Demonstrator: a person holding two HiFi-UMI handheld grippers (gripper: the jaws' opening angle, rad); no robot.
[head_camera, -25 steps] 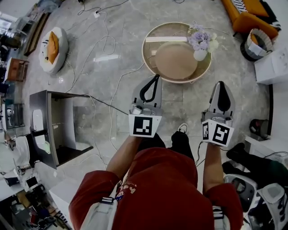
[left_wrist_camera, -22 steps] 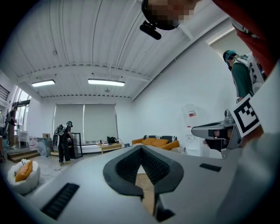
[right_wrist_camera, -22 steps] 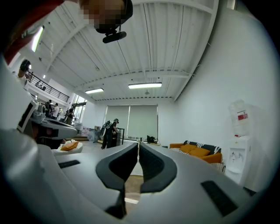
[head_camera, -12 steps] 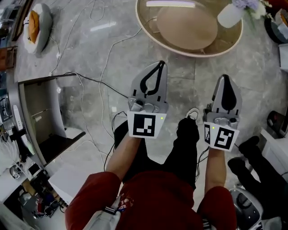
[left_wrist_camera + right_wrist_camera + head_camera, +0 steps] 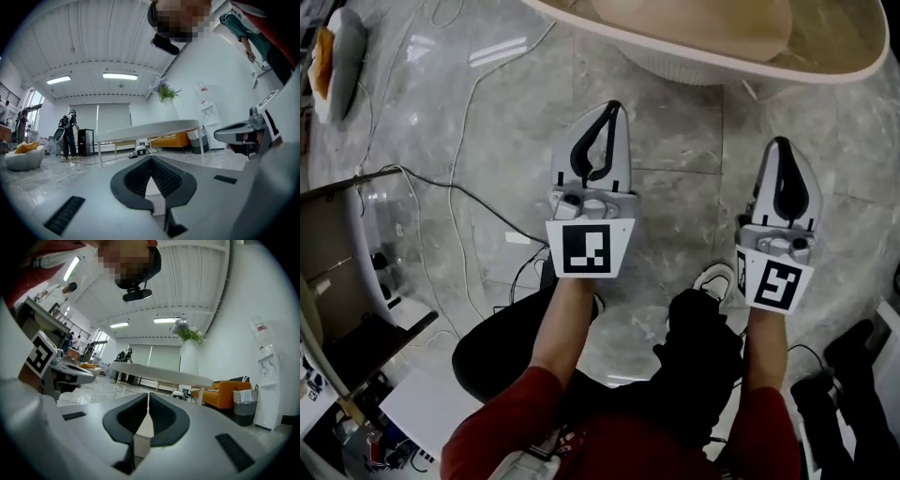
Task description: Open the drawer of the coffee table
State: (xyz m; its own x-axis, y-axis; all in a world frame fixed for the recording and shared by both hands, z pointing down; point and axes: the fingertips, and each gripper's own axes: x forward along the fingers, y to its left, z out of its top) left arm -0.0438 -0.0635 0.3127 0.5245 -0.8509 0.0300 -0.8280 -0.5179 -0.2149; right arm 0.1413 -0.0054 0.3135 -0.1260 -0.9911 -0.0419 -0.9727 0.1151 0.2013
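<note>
Both tongs are pressed together and empty: the left tongs (image 5: pixel 611 107) and the right tongs (image 5: pixel 779 142) point forward side by side above the marble floor (image 5: pixel 675 169), well apart from each other, and each gripper view shows its jaws meeting at the tip with nothing between them. Just ahead of them lies the coffee table (image 5: pixel 722 71), its curved rim crossing the top of the head view. From the gripper views it is seen side-on, a thin round tabletop (image 5: pixel 150 127) on slim legs, with a vase of flowers (image 5: pixel 163 93) standing on it. The drawer itself I cannot make out in any view; a pale part under the rim in the head view may belong to it, but that is unsure. Judging by this, the step in hand is the approach, with the person low on the floor and the drawer not yet touched. The next move calls for finding the drawer front beneath the tabletop, spreading one pair of tongs, closing them on its handle or edge, and drawing it straight out toward the person.
</note>
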